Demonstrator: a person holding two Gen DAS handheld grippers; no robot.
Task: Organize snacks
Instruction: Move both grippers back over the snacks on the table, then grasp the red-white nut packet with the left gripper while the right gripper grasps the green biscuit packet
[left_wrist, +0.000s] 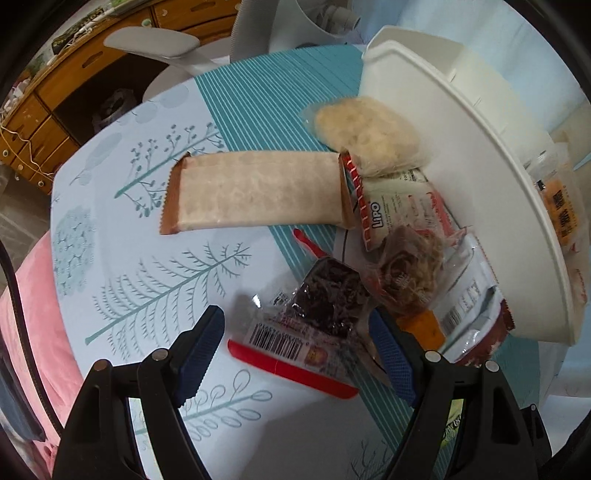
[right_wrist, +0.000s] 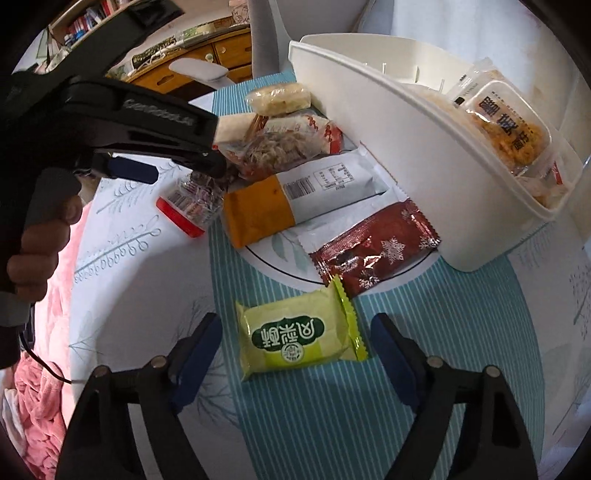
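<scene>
My left gripper (left_wrist: 295, 350) is open, its fingers on either side of a clear red-edged packet holding a dark snack (left_wrist: 317, 317); it also shows in the right wrist view (right_wrist: 188, 206). My right gripper (right_wrist: 295, 354) is open around a yellow-green pastry packet (right_wrist: 299, 336) lying on the table. A white bin (right_wrist: 388, 122) at the right holds an orange-labelled snack tray (right_wrist: 506, 125). Beside the bin lie a long beige bar (left_wrist: 255, 192), a pale puffed cake (left_wrist: 369, 136), an orange-and-white packet (right_wrist: 295, 199) and a dark red snowflake packet (right_wrist: 376, 251).
The table has a pale tree-print cloth with a teal striped band (right_wrist: 424, 332). A white chair (left_wrist: 173, 48) and wooden drawers (left_wrist: 44, 110) stand beyond the far edge. A pink cloth (left_wrist: 33, 314) lies at the left. The left gripper body (right_wrist: 140, 125) reaches in at upper left.
</scene>
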